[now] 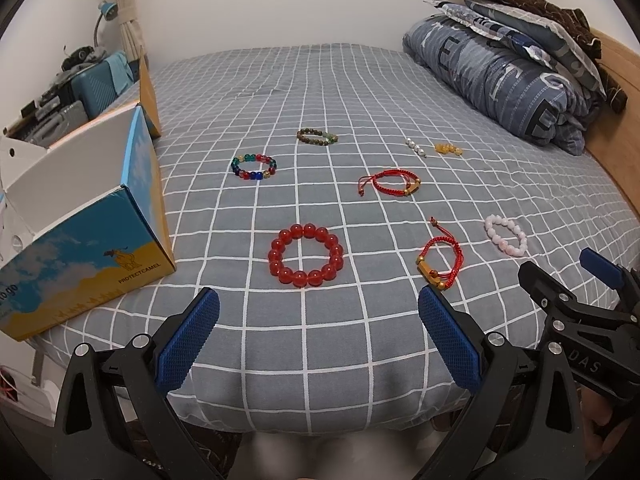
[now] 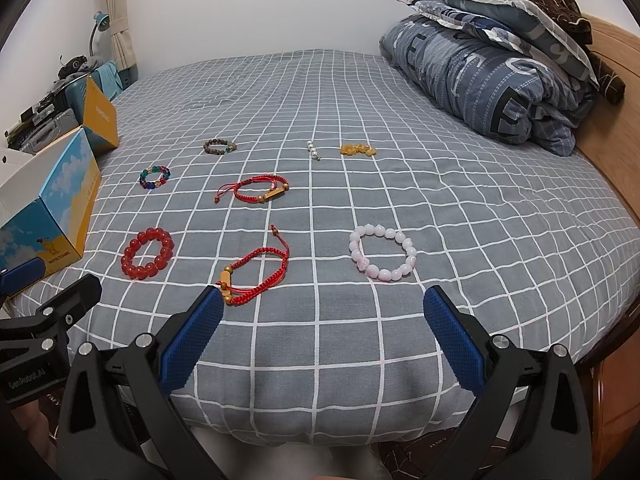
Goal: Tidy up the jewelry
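Several bracelets lie on the grey checked bed. A big red bead bracelet (image 1: 306,256) (image 2: 147,253) lies just ahead of my open, empty left gripper (image 1: 318,300). A red cord bracelet with gold beads (image 1: 440,260) (image 2: 254,276) lies between the grippers, touching the right gripper's left fingertip (image 2: 212,300) in view. A pink bead bracelet (image 1: 506,235) (image 2: 382,252) lies ahead of my open, empty right gripper (image 2: 322,300). Farther off lie a second red cord bracelet (image 2: 256,190), a multicolour one (image 1: 254,166), a brown one (image 1: 317,136), white beads (image 2: 314,150) and amber beads (image 2: 357,149).
An open blue and yellow cardboard box (image 1: 92,216) (image 2: 52,208) stands at the bed's left edge. A folded quilt and pillows (image 1: 512,64) are piled at the far right by the wooden headboard (image 2: 612,92). Suitcases and clutter (image 1: 80,80) stand beyond the box.
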